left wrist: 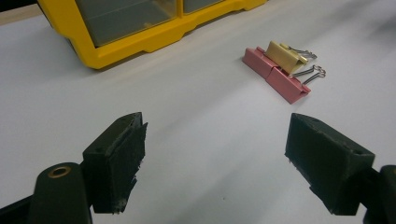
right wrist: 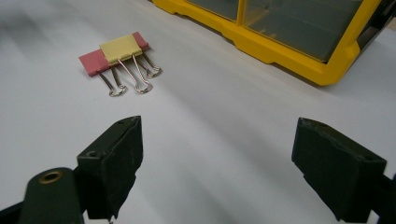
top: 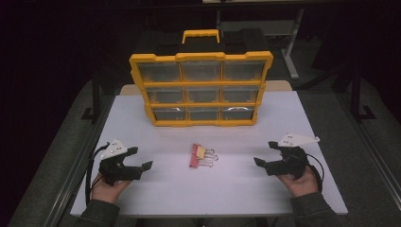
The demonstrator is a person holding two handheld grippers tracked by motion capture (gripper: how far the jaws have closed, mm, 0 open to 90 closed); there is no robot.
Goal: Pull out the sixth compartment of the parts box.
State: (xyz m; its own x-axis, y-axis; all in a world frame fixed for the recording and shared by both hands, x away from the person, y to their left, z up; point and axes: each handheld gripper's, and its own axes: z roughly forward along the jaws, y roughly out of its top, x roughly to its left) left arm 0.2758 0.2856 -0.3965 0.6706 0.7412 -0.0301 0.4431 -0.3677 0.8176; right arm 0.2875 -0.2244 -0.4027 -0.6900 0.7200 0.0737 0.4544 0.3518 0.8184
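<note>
The left gripper rests wide open and empty on the white desk; mid-desk lie untouched pink and yellow metal binder clips before the yellow nine-drawer plastic organiser; the right gripper is likewise open, nothing begun

From the high view you see a dim room falling to black around the table, whose white top alone takes light and looks slightly grainy. The organizer's clear drawer fronts carry faint glare. In your two gripper views the tabletop is evenly lit; soft shadows smear its far corners, and each claw's near, dark jaws look slightly soft.
</note>
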